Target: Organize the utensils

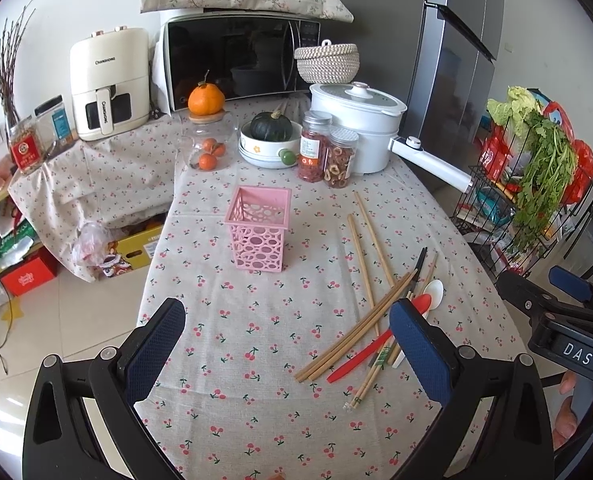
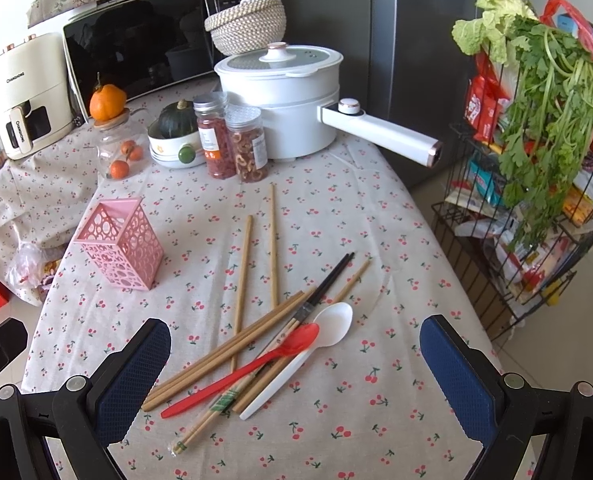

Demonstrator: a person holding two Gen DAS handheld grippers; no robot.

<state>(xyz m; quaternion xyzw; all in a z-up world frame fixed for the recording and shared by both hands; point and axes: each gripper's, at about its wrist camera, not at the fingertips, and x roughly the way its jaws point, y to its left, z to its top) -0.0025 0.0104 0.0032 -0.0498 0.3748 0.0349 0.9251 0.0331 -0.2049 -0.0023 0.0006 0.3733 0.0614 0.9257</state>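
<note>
Right wrist: right hand-held gripper (image 2: 294,354) open above red spoon (image 2: 252,364).

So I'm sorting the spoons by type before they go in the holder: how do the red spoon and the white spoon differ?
The red spoon looks translucent red; the white spoon is opaque white. The red spoon's bowl looks smaller and narrower than the white spoon's rounder bowl. The red spoon lies across the wrapped chopsticks in the pile, while the white spoon lies along the pile's right edge. Both look plastic, are long-handled, and lie on the tablecloth with bowls pointing away from the camera.
</note>
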